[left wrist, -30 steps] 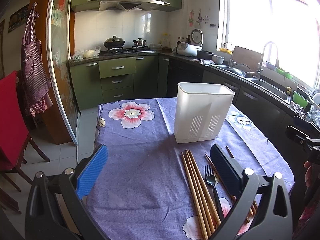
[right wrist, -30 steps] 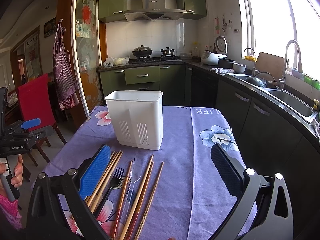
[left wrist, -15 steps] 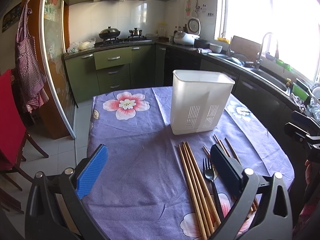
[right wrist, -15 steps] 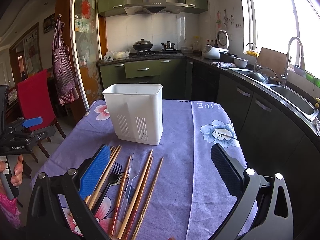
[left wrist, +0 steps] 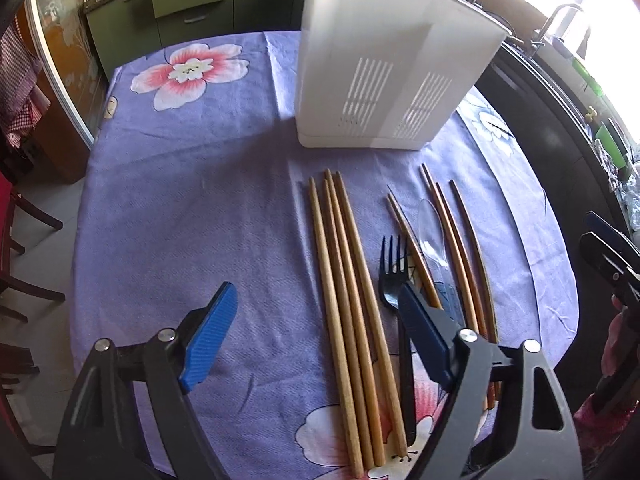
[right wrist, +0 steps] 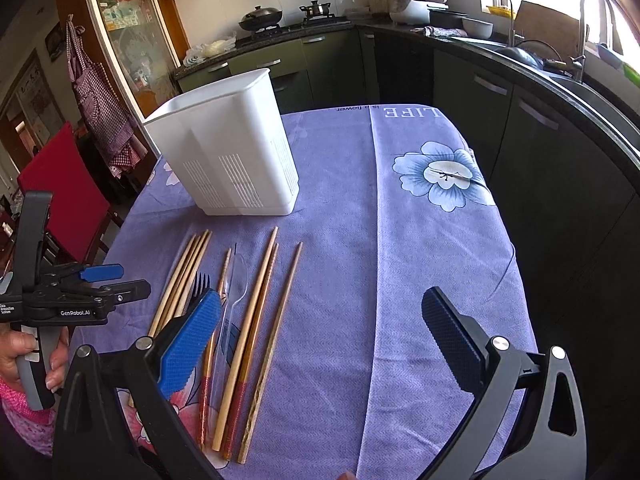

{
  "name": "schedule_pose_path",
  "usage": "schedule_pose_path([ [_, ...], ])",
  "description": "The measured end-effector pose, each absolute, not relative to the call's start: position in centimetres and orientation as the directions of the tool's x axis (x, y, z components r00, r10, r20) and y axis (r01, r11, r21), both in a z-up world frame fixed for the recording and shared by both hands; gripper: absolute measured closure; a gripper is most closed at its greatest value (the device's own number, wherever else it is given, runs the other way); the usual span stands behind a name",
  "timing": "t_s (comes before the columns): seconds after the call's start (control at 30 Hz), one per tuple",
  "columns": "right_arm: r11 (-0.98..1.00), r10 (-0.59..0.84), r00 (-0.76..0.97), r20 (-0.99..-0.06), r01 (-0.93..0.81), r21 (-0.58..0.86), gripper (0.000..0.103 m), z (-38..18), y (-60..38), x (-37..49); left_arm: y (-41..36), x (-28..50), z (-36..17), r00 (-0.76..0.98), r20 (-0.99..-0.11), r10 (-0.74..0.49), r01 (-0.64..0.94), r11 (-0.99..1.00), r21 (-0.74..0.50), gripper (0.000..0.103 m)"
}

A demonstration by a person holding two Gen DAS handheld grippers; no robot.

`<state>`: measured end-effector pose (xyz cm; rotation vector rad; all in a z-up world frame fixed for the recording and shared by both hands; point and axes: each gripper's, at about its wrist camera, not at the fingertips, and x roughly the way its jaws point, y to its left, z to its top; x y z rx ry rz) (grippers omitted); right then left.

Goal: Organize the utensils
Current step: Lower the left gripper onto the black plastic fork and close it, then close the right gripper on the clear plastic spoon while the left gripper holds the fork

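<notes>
Looking down from the left wrist view, the left gripper (left wrist: 316, 312) hangs over a table (left wrist: 180, 200) draped in a woven purple cloth printed with pink and white flowers. Its jaws, faced with ribbed blue pads, are closing but still stand apart, pressing on nothing; the bundle of four pale wooden chopsticks (left wrist: 348, 272) lies on the cloth in the gap between them. Just right of that bundle rests a black plastic fork (left wrist: 394, 268), tines pointing away, its handle partly hidden behind the right-hand jaw. Beyond it lie a clear plastic spoon (left wrist: 432, 228) and several thinner, darker chopsticks (left wrist: 460, 248), fanned slightly. A white plastic utensil holder (left wrist: 384, 72), boxy with slotted vents low on its wall, stands upright past the chopstick tips.

In the right wrist view, the right gripper (right wrist: 324, 320) has its jaws wide, nothing between them but bare cloth. Its left-hand blue pad overlaps the fork (right wrist: 200, 282) in the picture; whether they touch I cannot tell. The thin chopsticks (right wrist: 260, 320) show red patterned ends nearest the camera. The utensil holder (right wrist: 236, 148) stands at the far left of the table, open-topped. At the left edge a person's hand (right wrist: 28, 356) grips the handle of the other gripper.
</notes>
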<state>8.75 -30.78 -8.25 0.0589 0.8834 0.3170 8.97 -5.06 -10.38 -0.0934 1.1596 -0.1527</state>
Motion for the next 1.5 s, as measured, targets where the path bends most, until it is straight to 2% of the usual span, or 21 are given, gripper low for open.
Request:
schedule_pose_path([
  [0.1,0.950,0.303,0.593,-0.746,-0.253,0.184,0.004,-8.1,-30.9,8.7,-7.4,9.0,-10.8,0.344,-0.918,-0.198,0.118,0.979,-0.167,0.042],
  [0.2,0.949,0.308,0.597,-0.741,-0.252,0.192,0.004,-7.9,-31.0,8.5,-9.8,9.0,-11.6,0.281,-0.935,-0.216,0.163,0.971,-0.176,0.061],
  [0.27,0.948,0.312,0.596,-0.740,-0.251,0.197,0.004,-7.9,-31.1,8.4,-10.8,9.2,-12.3,0.250,-0.945,-0.210,0.172,0.970,-0.170,0.069],
  [0.33,0.946,0.316,0.595,-0.739,-0.254,0.200,0.004,-7.9,-31.2,8.2,-11.5,9.2,-12.8,0.232,-0.951,-0.204,0.173,0.971,-0.166,0.075],
  [0.43,0.946,0.316,0.596,-0.738,-0.254,0.200,0.004,-7.9,-31.4,8.1,-12.0,9.2,-13.2,0.225,-0.953,-0.202,0.171,0.971,-0.165,0.077],
  [0.47,0.947,0.315,0.597,-0.738,-0.253,0.200,0.004,-7.9,-31.5,8.1,-12.2,9.2,-13.4,0.222,-0.955,-0.197,0.170,0.972,-0.161,0.080],
  [0.5,0.947,0.314,0.597,-0.738,-0.252,0.199,0.004,-7.9,-31.5,8.1,-12.2,9.2,-13.6,0.217,-0.957,-0.194,0.167,0.973,-0.159,0.087],
  [0.6,0.945,0.319,0.598,-0.736,-0.258,0.200,0.004,-7.8,-31.4,8.1,-12.3,9.3,-13.7,0.226,-0.959,-0.170,0.156,0.978,-0.136,0.093],
  [0.87,0.938,0.313,0.576,-0.755,-0.313,0.150,0.004,-7.8,-29.1,8.3,-12.7,9.2,-13.8,0.231,-0.961,-0.150,0.179,0.978,-0.109,0.093],
  [1.0,0.926,0.324,0.557,-0.765,-0.352,0.136,0.004,-7.5,-27.6,8.8,-12.3,9.1,-13.7,0.234,-0.955,-0.181,0.180,0.974,-0.140,0.094],
  [1.13,0.885,0.403,0.443,-0.801,-0.413,0.216,0.007,-8.0,-26.0,10.1,-10.6,8.4,-11.7,0.295,-0.931,-0.215,0.165,0.971,-0.173,0.094],
  [1.3,0.864,0.394,0.314,-0.864,-0.447,0.232,0.008,-10.0,-23.2,11.6,-8.7,7.9,-8.5,0.385,-0.896,-0.221,0.141,0.974,-0.180,0.094],
  [1.4,0.855,0.419,0.250,-0.873,-0.431,0.287,0.016,-11.2,-22.6,12.3,-7.9,7.7,-7.1,0.423,-0.880,-0.217,0.135,0.975,-0.175,0.094],
  [1.43,0.857,0.417,0.243,-0.876,-0.427,0.290,0.024,-11.4,-22.5,12.4,-7.7,7.7,-6.8,0.431,-0.876,-0.216,0.135,0.975,-0.174,0.094],
  [1.47,0.858,0.415,0.240,-0.877,-0.425,0.290,0.040,-11.6,-22.3,12.5,-7.6,7.6,-6.6,0.437,-0.873,-0.218,0.135,0.975,-0.176,0.094],
  [1.5,0.861,0.410,0.238,-0.880,-0.418,0.289,0.050,-11.7,-22.2,12.6,-7.4,7.6,-6.5,0.439,-0.871,-0.219,0.136,0.975,-0.177,0.094],
])
